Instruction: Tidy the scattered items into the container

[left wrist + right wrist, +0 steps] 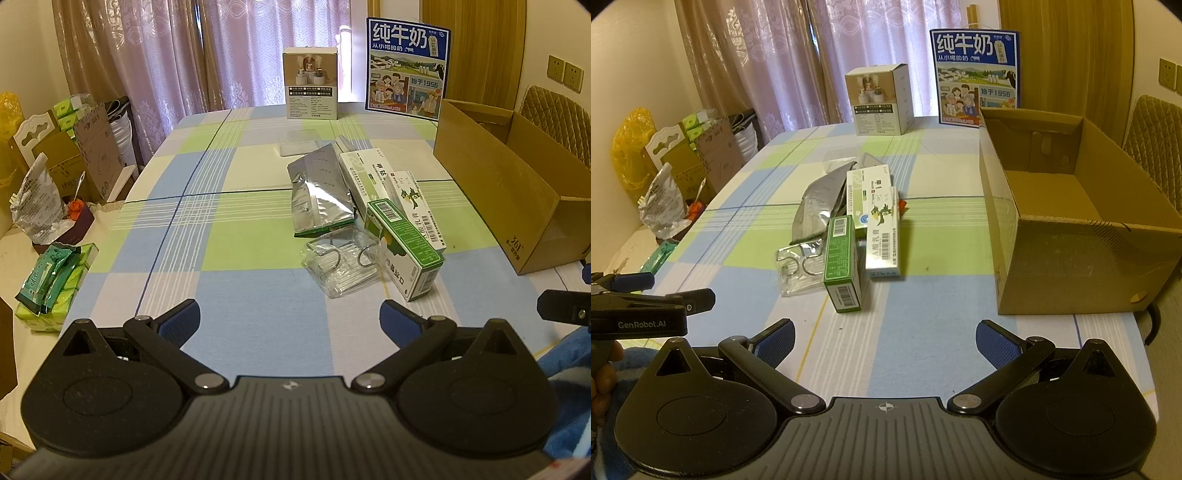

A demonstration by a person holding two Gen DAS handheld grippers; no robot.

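A heap of small items lies mid-table on the checked cloth: a silver foil pouch, a white-and-green carton, a white carton with a bird picture, a green carton and a clear plastic pack. The open cardboard box stands to their right, with nothing visible inside. My left gripper and right gripper hover open over the near table edge, short of the heap, holding nothing.
A white product box and a blue milk carton stand at the far edge, with a flat clear lid in front. Tissue packs, bags and cartons crowd the left side. A padded chair stands behind the cardboard box.
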